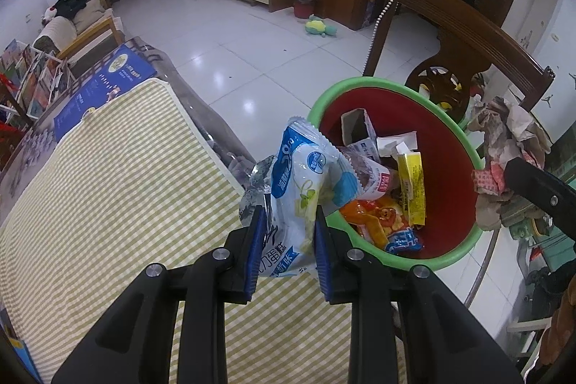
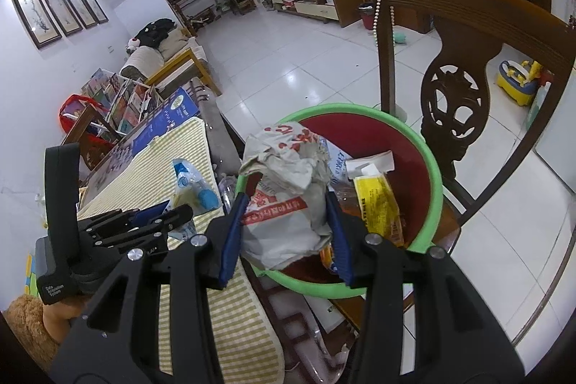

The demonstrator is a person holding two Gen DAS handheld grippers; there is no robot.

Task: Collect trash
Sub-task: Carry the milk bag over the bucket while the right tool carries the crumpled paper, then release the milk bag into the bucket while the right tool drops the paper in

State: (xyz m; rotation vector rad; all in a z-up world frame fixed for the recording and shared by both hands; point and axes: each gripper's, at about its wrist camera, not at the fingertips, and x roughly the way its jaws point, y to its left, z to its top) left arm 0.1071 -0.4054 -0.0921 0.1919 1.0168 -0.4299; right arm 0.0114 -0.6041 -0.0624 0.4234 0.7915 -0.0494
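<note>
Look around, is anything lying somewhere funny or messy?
Yes: a green and yellow plush toy lies alone on the white tiled floor, far from the other toys. A bead string dangles off the wooden chair. Everything else looks fine.

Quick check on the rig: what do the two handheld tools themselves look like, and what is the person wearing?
Both the left tool and right tool are black plastic linkages with silver pivot bolts and ribbed blue pads. The left handle carries small white lettering. A fuzzy brown sleeve shows.

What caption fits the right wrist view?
Right tongs hold crumpled paper wrapper above the green-rimmed red basin of trash.
</note>
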